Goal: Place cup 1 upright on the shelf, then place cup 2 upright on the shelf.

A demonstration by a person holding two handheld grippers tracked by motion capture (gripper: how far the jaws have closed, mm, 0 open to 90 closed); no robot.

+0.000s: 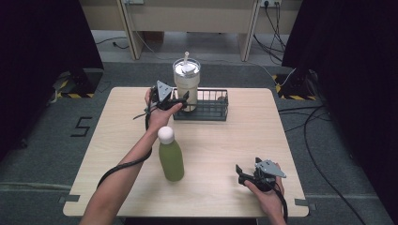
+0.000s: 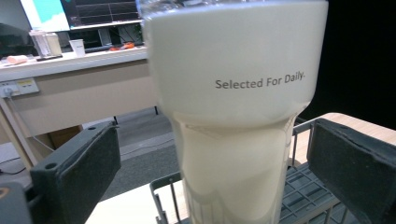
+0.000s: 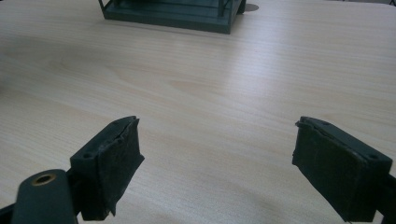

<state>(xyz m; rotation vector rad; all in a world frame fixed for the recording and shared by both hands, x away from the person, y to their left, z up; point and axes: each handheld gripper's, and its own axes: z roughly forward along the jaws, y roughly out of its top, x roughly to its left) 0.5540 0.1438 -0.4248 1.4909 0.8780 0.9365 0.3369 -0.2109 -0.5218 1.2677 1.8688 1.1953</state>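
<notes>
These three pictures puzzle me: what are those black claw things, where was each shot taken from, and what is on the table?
There is no machine here: a person holds a hand-operated two-jaw gripper in each hand. The high view looks down from above the person's side of the light wooden table. The other two pictures come from small cameras riding on the grippers, looking along their black jaws.

On the table stand a green bottle with a white cap and a dark wire basket. A tall cream tumbler with a clear lid and straw stands in the basket's left end.

The left gripper is at the tumbler, its jaws either side of the cup with gaps showing, so nothing is gripped. The right gripper stands open above bare wood near the table's front right.
</notes>
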